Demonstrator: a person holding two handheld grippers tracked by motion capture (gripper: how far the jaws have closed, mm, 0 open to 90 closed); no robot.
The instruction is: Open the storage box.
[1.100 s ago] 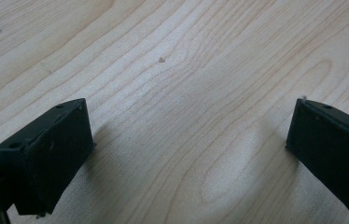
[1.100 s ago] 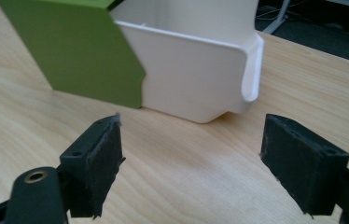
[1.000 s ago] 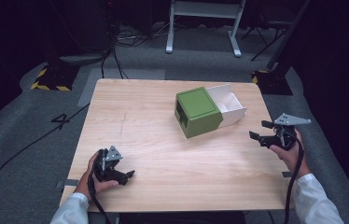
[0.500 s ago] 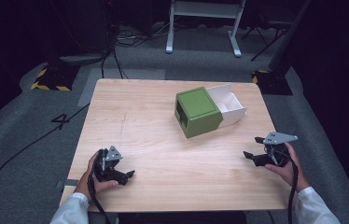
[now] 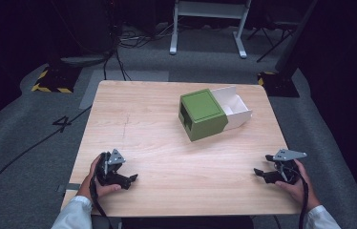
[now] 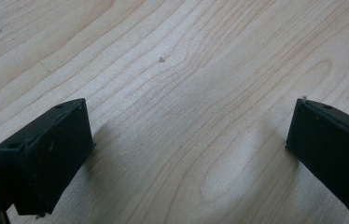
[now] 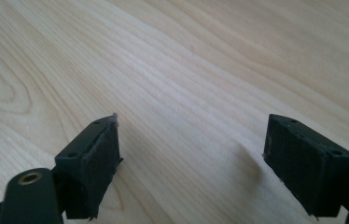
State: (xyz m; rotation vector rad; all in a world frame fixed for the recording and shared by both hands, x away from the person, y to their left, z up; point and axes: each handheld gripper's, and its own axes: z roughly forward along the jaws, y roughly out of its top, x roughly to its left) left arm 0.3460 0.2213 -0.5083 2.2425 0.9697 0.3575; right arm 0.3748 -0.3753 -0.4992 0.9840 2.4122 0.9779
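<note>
Toward the far right of the pale, wavy-grained wooden table (image 5: 157, 119) sits a matte green box sleeve (image 5: 202, 114), its white cardboard drawer (image 5: 234, 107) slid partly out. Near the front edge, well apart: left gripper (image 5: 130, 179) and right gripper (image 5: 258, 173), blocky black jaws spread wide, empty.

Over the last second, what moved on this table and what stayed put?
The right tongs drew back from beside the box toward the table's near right edge and came down low, jaws open and empty. The left tongs, the green box and its pulled-out white drawer stayed put.
</note>
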